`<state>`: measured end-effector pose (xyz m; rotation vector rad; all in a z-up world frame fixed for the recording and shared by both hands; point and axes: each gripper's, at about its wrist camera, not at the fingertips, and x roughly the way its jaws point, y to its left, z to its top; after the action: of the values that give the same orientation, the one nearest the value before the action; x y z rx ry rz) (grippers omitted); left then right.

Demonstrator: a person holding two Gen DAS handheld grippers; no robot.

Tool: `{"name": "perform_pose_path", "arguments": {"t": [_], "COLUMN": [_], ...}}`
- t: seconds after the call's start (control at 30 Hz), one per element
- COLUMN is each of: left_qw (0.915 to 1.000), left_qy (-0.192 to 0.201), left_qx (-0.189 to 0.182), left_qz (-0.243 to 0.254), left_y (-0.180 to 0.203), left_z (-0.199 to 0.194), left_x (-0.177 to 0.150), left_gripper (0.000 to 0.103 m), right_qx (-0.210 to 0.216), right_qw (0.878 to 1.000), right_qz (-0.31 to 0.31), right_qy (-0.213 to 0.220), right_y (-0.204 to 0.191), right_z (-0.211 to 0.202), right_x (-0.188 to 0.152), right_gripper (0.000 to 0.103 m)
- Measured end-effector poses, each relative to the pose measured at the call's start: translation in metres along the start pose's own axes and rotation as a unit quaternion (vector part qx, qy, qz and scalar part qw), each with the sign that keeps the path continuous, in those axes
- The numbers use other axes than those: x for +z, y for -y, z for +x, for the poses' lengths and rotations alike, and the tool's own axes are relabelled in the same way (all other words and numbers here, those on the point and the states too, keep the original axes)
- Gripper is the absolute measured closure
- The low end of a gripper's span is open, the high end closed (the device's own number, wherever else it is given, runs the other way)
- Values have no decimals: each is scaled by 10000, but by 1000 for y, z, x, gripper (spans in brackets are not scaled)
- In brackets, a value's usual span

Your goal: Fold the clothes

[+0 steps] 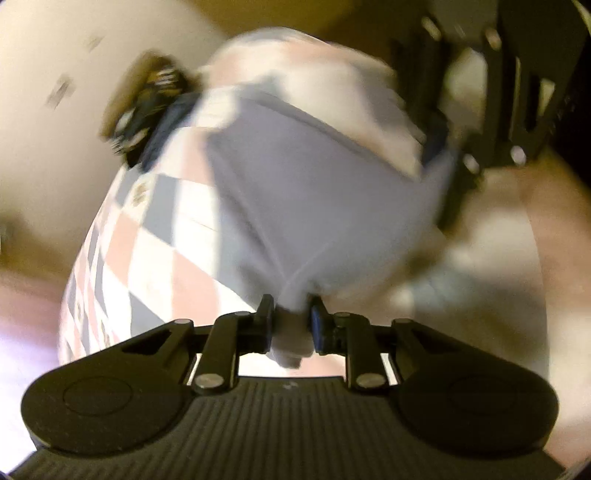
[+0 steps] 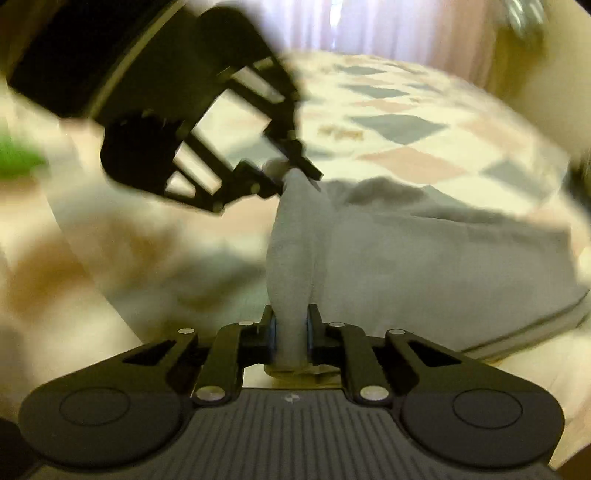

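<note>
The left gripper (image 1: 290,321) pinches a bunched fold of a pale grey garment (image 1: 303,192), its blue-faced pads (image 1: 316,328) pressed close on either side of the cloth with only the fabric between them. In the right wrist view, the right gripper (image 2: 290,332) clamps a second gathered ridge of the same grey garment (image 2: 424,258) in the same narrow hold, a short tail of cloth poking out behind the pads.

From the left gripper the fabric rises in a taut, creased sheet toward the upper right, where the right gripper (image 1: 461,147) appears as a blurred black linkage at the garment's far edge. From the right gripper a rope-like ridge of cloth runs up to the left gripper (image 2: 291,173), whose black fingers close on the top of that ridge. The rest of the garment spreads to the right in loose folds, a stitched hem visible along its lower edge.

The garment lies on a bed covered by a quilt (image 2: 406,122) patterned in white, pink and grey diamonds. A dark, patterned object (image 1: 147,107), too blurred to identify, lies at the quilt's far edge in the left wrist view. Pale pleated curtains (image 2: 369,22) hang beyond the bed. Both views are smeared by motion blur.
</note>
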<state>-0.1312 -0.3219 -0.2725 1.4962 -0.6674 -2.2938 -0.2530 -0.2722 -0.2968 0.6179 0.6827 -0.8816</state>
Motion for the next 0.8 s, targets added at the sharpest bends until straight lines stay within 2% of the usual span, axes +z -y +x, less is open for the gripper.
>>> {"name": "perform_pose_path", "arguments": {"t": [0.07,0.13,0.17,0.2,0.27,0.3,0.37,0.4,0.47,0.5,0.57,0.67,0.77,0.8], "left_qw": [9978,9894,9798,9677,9345,9145,8675,8504,8210,8097,7847,7642,7588,7607], "left_qy": [36,150,247,281,264,195,46,-99,-525,-701,-946,-936,-967,-967], "left_qx": [105,353,502,574,733,700,625,573,510,482,456,548,655,678], "left_qz": [-654,-1397,-1920,-2440,-3474,-3981,-4935,-5228,-5663,-5806,-6109,-6358,-6408,-6383], "left_y": [-34,-67,-85,-100,-124,-128,-134,-128,-109,-98,-80,-66,-71,-72], "left_z": [8,19,26,32,51,63,87,97,118,125,128,118,122,125], "left_x": [31,62,77,86,102,103,105,101,98,96,89,82,88,90], "left_gripper": [80,78,78,70,68,69,69,69,71,72,73,74,74,74], "right_qx": [469,668,616,594,556,520,517,511,620,740,803,775,684,613], "right_qw": [9960,9907,9894,9880,9844,9823,9754,9714,9631,9635,9745,9833,9869,9865], "right_qz": [744,1151,1275,1398,1653,1783,2143,2317,2601,2557,2088,1646,1407,1464], "right_qy": [167,266,311,272,218,234,19,-108,-296,-275,-187,67,399,408], "right_y": [53,111,139,167,223,251,304,325,355,358,355,352,349,352], "right_z": [-22,-36,-41,-42,-38,-35,-15,-5,9,9,2,-16,-40,-41], "right_x": [13,26,32,36,41,41,37,34,29,29,39,49,55,52], "right_gripper": [89,89,89,89,89,89,89,88,89,89,89,90,90,90]}}
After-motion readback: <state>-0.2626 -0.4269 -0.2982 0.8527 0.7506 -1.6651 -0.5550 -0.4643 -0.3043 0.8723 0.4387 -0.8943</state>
